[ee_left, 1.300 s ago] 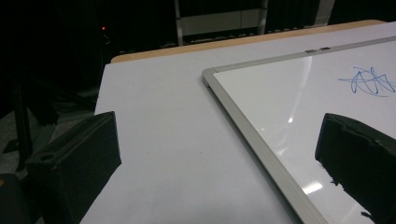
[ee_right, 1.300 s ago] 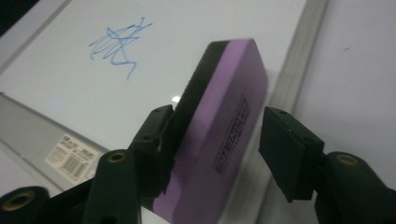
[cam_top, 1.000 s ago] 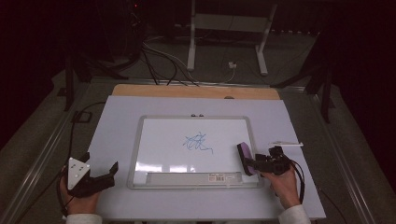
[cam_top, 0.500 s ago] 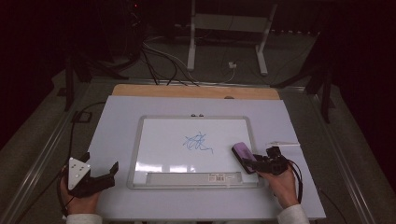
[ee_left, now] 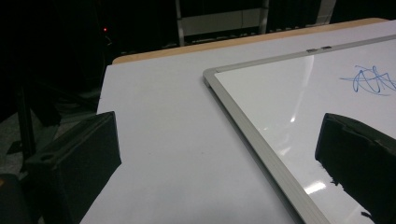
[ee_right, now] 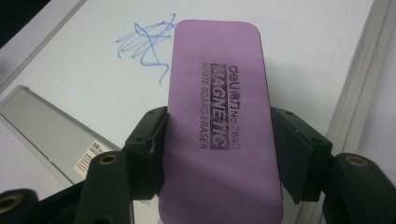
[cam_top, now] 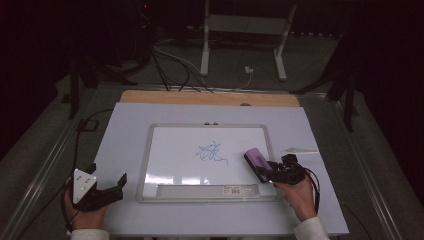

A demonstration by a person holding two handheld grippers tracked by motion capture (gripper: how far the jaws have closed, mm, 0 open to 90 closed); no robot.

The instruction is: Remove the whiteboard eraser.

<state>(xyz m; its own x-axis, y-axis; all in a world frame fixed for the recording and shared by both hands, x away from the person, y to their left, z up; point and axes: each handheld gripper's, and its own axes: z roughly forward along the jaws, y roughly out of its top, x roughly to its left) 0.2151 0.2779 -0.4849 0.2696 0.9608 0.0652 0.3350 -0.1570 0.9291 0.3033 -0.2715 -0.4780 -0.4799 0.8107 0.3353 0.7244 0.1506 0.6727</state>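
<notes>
A framed whiteboard [cam_top: 175, 150] lies flat on the white table, with a blue scribble [cam_top: 211, 152] near its middle. My right gripper [cam_top: 270, 172] is shut on a purple magnetic whiteboard eraser [ee_right: 219, 126], which sticks out over the board's right part toward the scribble [ee_right: 144, 44]. The eraser [cam_top: 256, 161] sits a short way right of the ink. My left gripper [cam_top: 116, 186] rests at the table's front left, open and holding nothing, just left of the board's frame [ee_left: 243, 126].
A white marker [cam_top: 299, 150] lies on the table right of the board. The board's tray [cam_top: 200, 190] runs along its near edge. A wooden strip [cam_top: 210, 98] edges the table's far side; stands and cables sit on the floor beyond.
My right gripper has carried the eraser left and a little forward, over the board toward the scribble. The left gripper has stayed put.
</notes>
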